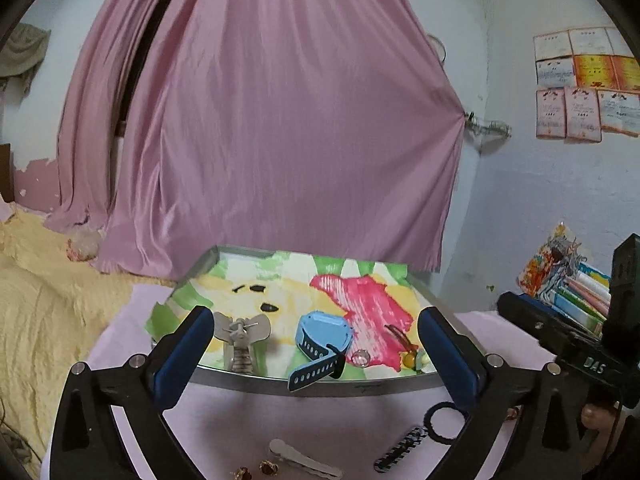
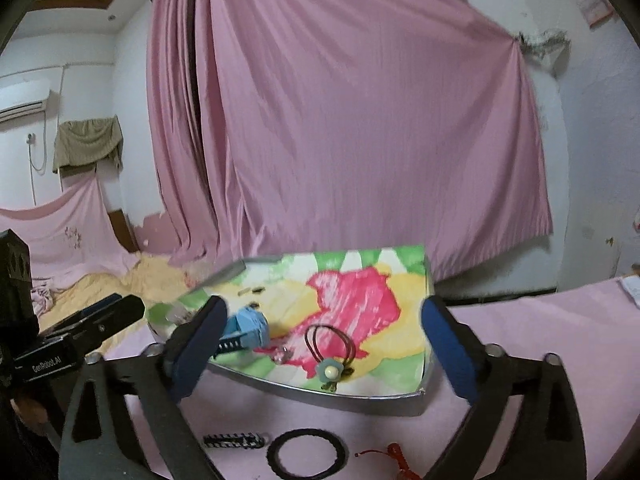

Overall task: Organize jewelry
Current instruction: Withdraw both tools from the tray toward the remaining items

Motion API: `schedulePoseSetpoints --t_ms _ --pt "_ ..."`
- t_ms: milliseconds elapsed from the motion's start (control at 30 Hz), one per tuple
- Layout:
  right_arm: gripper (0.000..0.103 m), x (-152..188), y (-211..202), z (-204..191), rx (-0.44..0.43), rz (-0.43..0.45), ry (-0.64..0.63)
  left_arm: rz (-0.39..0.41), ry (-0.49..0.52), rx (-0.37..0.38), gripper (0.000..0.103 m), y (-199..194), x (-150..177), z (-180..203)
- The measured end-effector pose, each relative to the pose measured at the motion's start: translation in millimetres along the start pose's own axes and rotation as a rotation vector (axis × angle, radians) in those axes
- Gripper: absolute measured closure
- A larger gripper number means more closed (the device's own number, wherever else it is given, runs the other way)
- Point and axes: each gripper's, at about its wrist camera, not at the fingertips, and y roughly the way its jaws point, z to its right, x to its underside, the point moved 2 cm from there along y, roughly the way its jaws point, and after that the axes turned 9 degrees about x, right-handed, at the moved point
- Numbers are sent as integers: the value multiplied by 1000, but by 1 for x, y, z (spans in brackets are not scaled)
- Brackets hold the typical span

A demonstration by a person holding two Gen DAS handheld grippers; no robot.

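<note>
Both grippers are wide open and hold nothing. The black hair ring lies flat on the pink cloth, just below the right gripper, outside the tray.

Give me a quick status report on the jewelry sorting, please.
Both grippers, left and right, open and empty. Watch, hair tie in tray. Black band, clips still on cloth. Nothing blocking.

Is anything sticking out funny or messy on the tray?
Yes. The blue watch sits in the tray, but its dark strap hangs out over the front rim. The tray's colorful paper lining looks torn at its left edge.
</note>
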Motion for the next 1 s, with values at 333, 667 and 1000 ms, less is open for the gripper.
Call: schedulePoseSetpoints --t_ms 333,667,1000 --pt "2 -2 -67 -14 127 196 -54 29 70 -5 1 -33 9 18" --pt "2 9 -99 -34 67 141 -133 38 88 -21 0 -67 16 22" --pt "2 30 -102 -40 36 58 -144 19 80 -75 0 -92 26 7"
